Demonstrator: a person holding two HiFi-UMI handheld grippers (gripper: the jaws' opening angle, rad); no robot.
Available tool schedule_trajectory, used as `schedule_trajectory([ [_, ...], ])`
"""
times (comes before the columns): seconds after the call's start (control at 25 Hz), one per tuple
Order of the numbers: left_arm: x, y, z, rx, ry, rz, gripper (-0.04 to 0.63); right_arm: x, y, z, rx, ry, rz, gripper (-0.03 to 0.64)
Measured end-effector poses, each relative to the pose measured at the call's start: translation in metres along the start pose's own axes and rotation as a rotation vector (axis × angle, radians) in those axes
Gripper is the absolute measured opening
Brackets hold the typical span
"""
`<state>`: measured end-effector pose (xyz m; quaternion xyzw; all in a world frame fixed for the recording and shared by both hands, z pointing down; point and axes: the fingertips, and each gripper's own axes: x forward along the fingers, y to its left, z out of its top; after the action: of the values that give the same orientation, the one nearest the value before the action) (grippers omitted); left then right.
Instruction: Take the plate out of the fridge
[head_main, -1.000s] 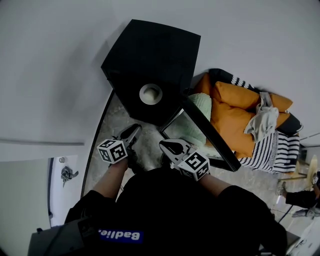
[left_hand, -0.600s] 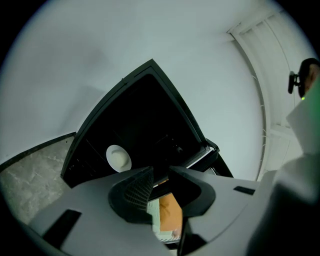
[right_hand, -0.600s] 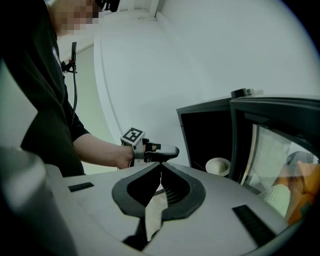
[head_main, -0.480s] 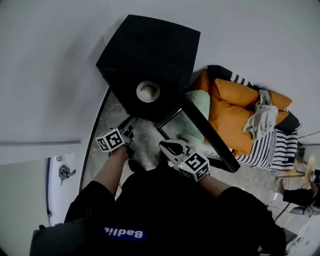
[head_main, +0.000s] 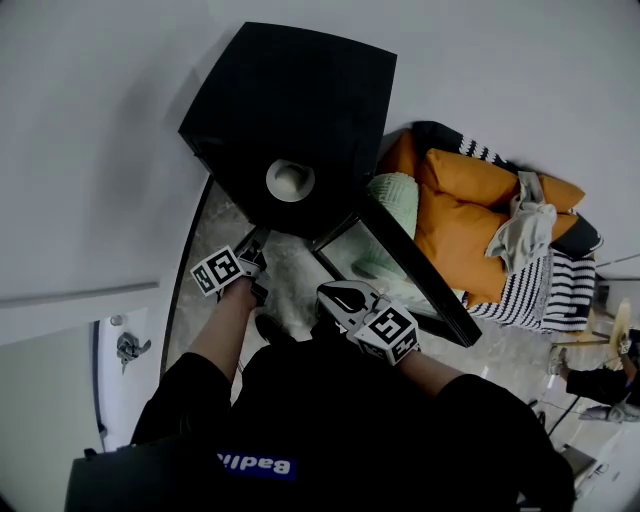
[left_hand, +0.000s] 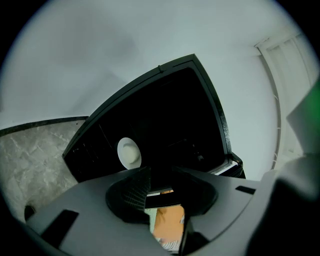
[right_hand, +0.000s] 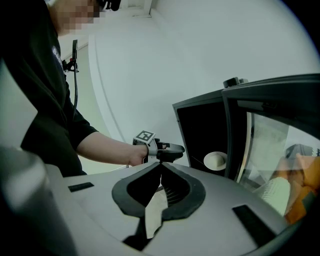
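Observation:
A small black fridge (head_main: 290, 100) stands with its glass door (head_main: 385, 265) swung open to the right. A white plate (head_main: 290, 180) stands on edge inside it, also seen in the left gripper view (left_hand: 129, 152) and the right gripper view (right_hand: 215, 160). My left gripper (head_main: 255, 258) is just in front of the opening, below the plate and apart from it. Its jaws (left_hand: 160, 170) have just been opening, and nothing is between them. My right gripper (head_main: 335, 295) hangs back near the door's edge, its jaws (right_hand: 161, 164) shut and empty. It sees the left gripper (right_hand: 172, 148) ahead.
A sofa with orange cushions (head_main: 470, 225), a pale green cushion (head_main: 395, 205) and a striped blanket (head_main: 560, 295) lies right of the door. Marbled floor (head_main: 290, 280) runs in front of the fridge. White walls close the left and back.
My left gripper has moved forward and down toward the fridge opening, rolled a little, and its jaws have spread wider. The right gripper has stayed put.

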<state>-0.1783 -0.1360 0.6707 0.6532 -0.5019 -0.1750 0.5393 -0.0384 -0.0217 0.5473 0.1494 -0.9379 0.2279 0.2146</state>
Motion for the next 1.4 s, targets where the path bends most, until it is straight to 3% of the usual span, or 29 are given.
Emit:
schedule_trajectory([
  [0.24,0.019,0.019,-0.002,-0.068,0.005,0.014,0.112,-0.001,-0.005,-0.007,0.001,0.025,-0.010,0.012],
  [0.52,0.046,0.036,-0.001,-0.094,0.021,0.031,0.112,-0.006,-0.012,-0.015,0.021,0.040,-0.033,0.012],
  [1.4,0.120,0.099,-0.019,-0.271,-0.024,0.107,0.133,-0.013,-0.025,-0.055,0.082,0.135,-0.048,0.012],
])
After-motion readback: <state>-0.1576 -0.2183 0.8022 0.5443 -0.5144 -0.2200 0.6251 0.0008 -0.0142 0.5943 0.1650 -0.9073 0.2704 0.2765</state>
